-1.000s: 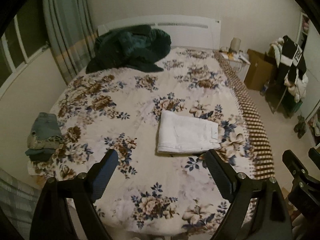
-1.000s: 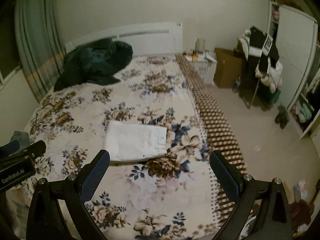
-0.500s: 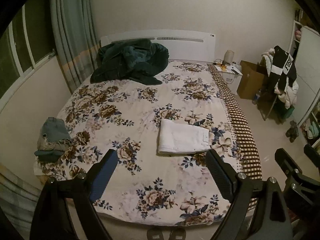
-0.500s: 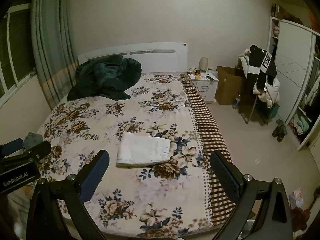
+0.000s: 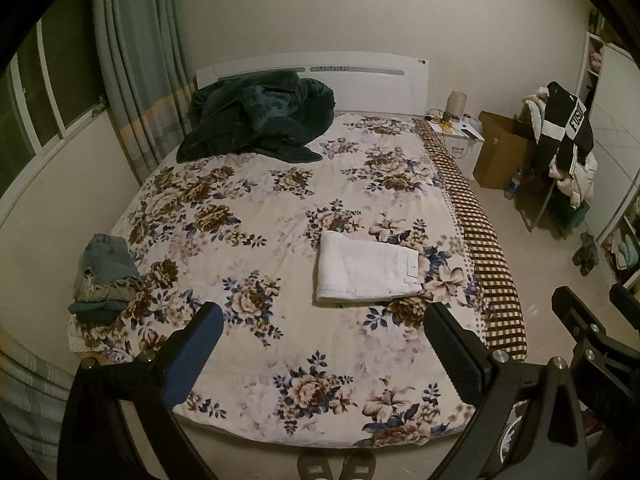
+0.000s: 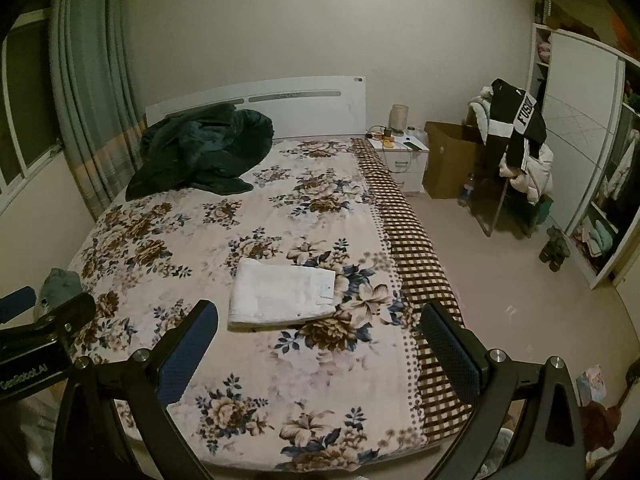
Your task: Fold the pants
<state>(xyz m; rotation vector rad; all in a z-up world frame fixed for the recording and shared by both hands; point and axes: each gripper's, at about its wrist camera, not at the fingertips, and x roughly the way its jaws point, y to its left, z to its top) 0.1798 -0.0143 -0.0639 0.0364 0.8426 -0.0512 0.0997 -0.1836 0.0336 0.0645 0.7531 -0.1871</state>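
White pants point(image 5: 366, 266) lie folded into a flat rectangle on the floral bedspread point(image 5: 260, 216), right of the bed's middle; they also show in the right wrist view point(image 6: 282, 294). My left gripper point(image 5: 322, 334) is open and empty, held back over the foot of the bed, well short of the pants. My right gripper point(image 6: 320, 330) is open and empty too, also back from the pants. The left gripper's body shows at the left edge of the right wrist view point(image 6: 36, 332).
A pile of folded clothes point(image 5: 106, 276) sits at the bed's left edge. A dark green blanket point(image 5: 260, 120) is heaped by the headboard. A nightstand point(image 6: 402, 160), cardboard box point(image 6: 450, 158), clothes-draped chair point(image 6: 516, 152) and wardrobe point(image 6: 580, 152) stand right. Slippers point(image 5: 336, 464) lie below.
Both grippers have pulled back and up from the bed, so the whole bed and foot edge now show. The folded pants have not moved. Both stay open.
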